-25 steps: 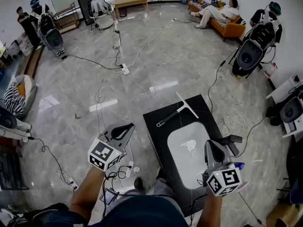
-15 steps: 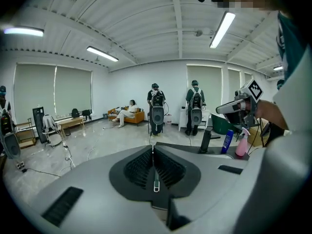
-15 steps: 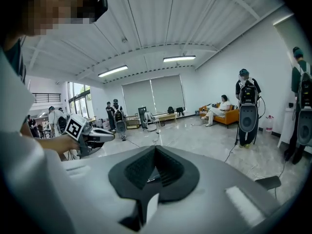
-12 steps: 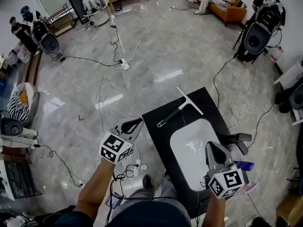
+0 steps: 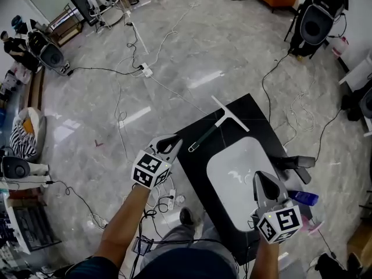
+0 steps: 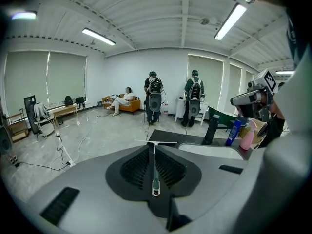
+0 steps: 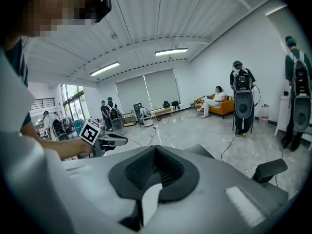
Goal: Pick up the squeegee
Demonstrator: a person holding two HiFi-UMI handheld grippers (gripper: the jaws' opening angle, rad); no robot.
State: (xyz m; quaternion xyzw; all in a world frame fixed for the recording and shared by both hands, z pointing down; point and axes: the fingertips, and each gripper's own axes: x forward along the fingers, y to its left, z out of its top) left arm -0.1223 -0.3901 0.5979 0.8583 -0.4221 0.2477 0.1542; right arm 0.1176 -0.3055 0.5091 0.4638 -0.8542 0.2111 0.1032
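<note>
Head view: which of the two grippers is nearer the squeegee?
The left gripper, its tip close to the squeegee handle; the right gripper is farther back, at the white sink.

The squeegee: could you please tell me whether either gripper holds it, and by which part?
Nothing is held. The squeegee lies free on the counter, the left gripper short of its handle; the right gripper is empty.

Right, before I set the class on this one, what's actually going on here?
A person with a gripper in each hand stands at a black counter with a white sink. A squeegee lies untouched on the counter's far left part. The left gripper is at the counter's left edge, aimed at the squeegee's handle end but short of it, jaws together and empty. The right gripper hangs over the sink's near right side, jaws together, holding nothing.
</note>
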